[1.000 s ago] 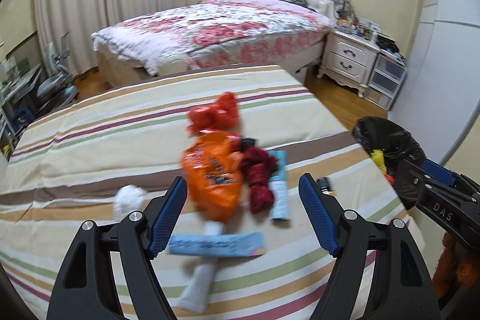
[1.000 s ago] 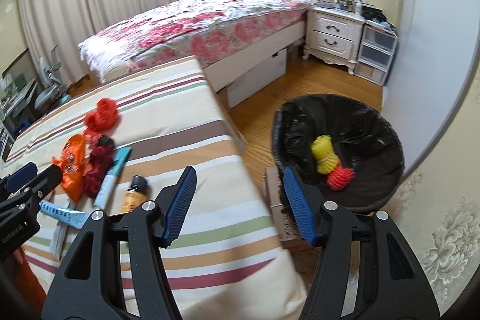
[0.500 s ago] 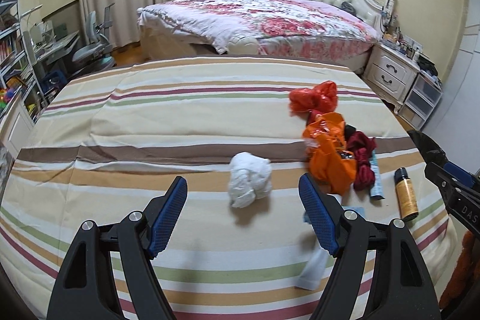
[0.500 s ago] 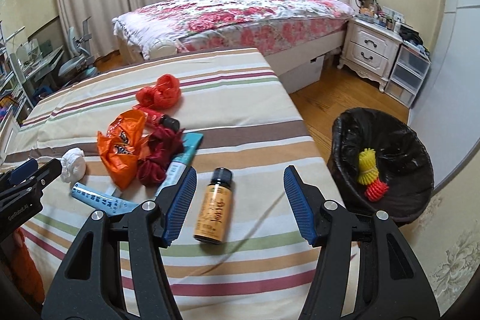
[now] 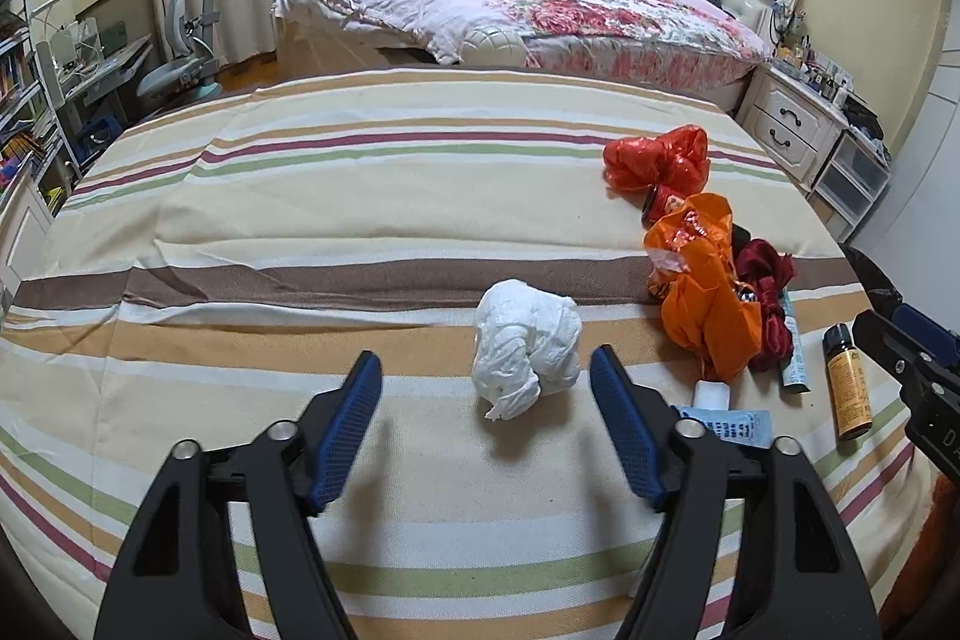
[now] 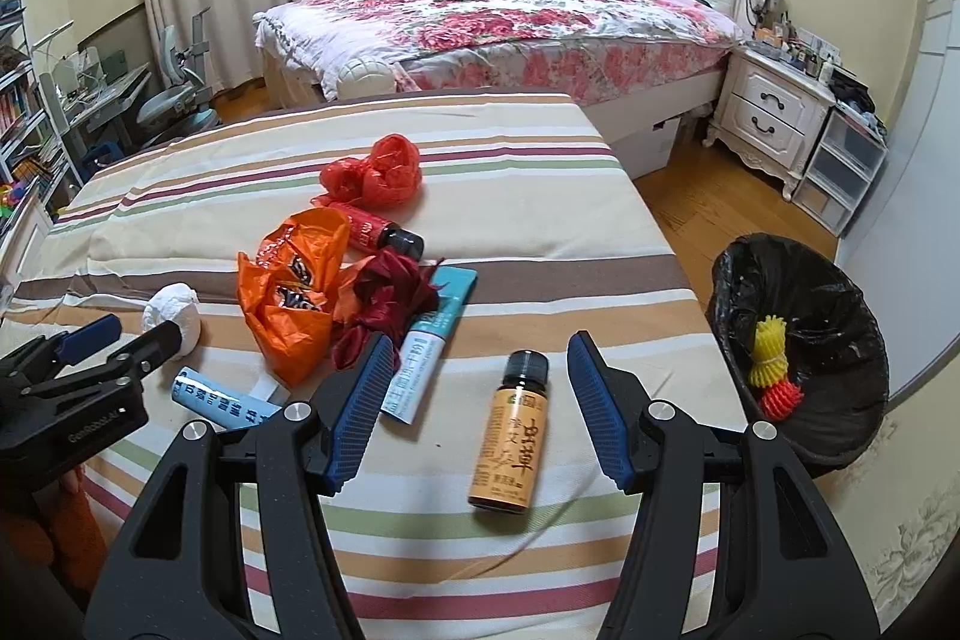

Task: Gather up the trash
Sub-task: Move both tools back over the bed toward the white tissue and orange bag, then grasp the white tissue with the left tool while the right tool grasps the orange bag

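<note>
The table cloth [image 5: 300, 244] is patterned in cream with stripes of tan, brown, maroon, green and white. A white crumpled tissue [image 5: 525, 346] is set off against it, and an orange plastic bag [image 6: 291, 295] printed with dark lettering is seen beside a dark red wrapper [image 6: 384, 301]. A brighter red bag [image 6: 375, 172] is shown farther back. An amber-orange bottle [image 6: 510, 433] is capped in black and marked with black characters. A teal and white tube [image 6: 429, 340] and a pale blue tube [image 6: 213, 397] are printed with text. The bin [image 6: 840, 280] is lined in black, and yellow netting [image 6: 768, 355] and red netting [image 6: 780, 397] are held in it. Blue pads on black frames are worn by both grippers. The bed quilt [image 6: 510, 10] is patterned with pink and red flowers.
</note>
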